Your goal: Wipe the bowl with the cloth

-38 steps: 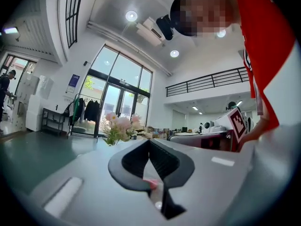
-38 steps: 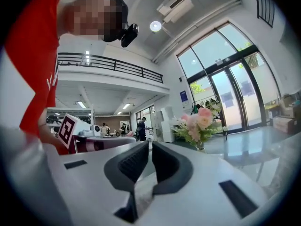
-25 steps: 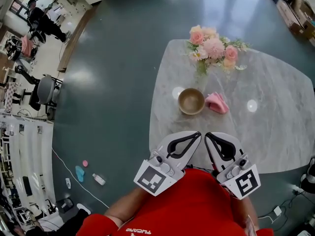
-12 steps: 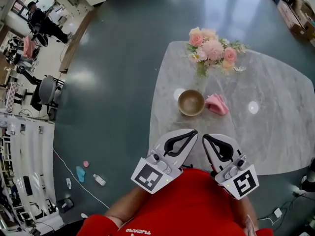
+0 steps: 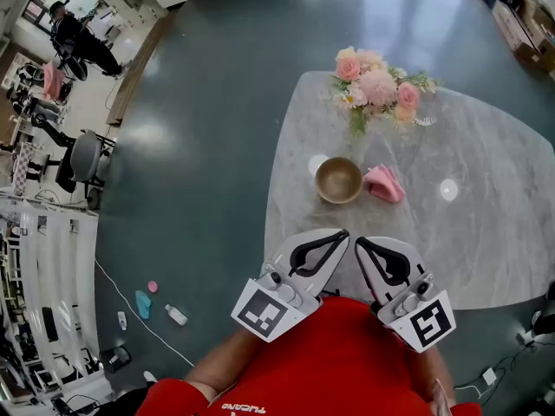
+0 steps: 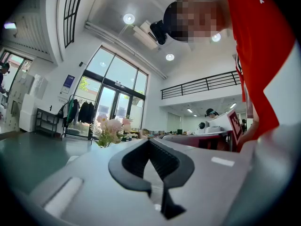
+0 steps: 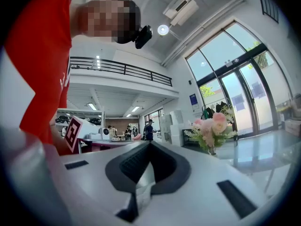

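Nothing has shifted since a second ago: both grippers sit where they were, and the bowl and cloth lie in the same places. There are two grippers, one bowl, one cloth, one bunch of flowers and one table. Nearest, against the person's red shirt [image 5: 338, 362], the left gripper [image 5: 345, 232] and the right gripper [image 5: 359, 242] lie side by side over the near edge of the table [image 5: 486, 172], their tips close together and pointing across it. Each has its jaws fully closed, tip against tip, with nothing between them and nothing touched. Further out on the table stands the brown bowl [image 5: 338, 179], upright, well apart from both grippers. The pink cloth [image 5: 382, 182] lies crumpled just to its right, beside it. Beyond them, near the far edge, stand the pink flowers [image 5: 375, 85]. Far off at the upper left are a chair [image 5: 82, 159] and another person [image 5: 78, 42].
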`<state>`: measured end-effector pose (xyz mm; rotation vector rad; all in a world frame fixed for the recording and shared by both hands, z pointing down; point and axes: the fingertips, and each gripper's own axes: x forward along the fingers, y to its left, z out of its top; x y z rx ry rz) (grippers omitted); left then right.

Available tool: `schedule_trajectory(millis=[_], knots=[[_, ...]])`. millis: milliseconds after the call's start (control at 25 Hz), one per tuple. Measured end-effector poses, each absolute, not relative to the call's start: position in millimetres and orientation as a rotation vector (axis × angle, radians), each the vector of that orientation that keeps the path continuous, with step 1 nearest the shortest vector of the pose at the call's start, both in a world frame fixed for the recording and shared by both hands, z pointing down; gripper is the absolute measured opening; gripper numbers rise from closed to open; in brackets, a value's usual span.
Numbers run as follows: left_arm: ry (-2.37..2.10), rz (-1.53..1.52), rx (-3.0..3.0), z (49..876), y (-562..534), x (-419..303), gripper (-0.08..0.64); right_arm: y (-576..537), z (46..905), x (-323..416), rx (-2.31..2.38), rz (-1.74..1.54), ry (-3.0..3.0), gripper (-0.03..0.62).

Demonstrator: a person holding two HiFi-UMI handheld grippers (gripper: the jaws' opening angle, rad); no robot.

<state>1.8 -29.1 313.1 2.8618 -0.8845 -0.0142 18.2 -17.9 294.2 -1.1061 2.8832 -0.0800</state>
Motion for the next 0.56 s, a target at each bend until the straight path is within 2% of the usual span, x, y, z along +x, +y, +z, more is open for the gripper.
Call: schedule_trajectory(millis=[560], knots=[[-0.881,-0.004,2.869,313.7,-31.2,2.3,0.005,-20.1,295.8,20.2,-1.117,-0.107,2.874,0.002]])
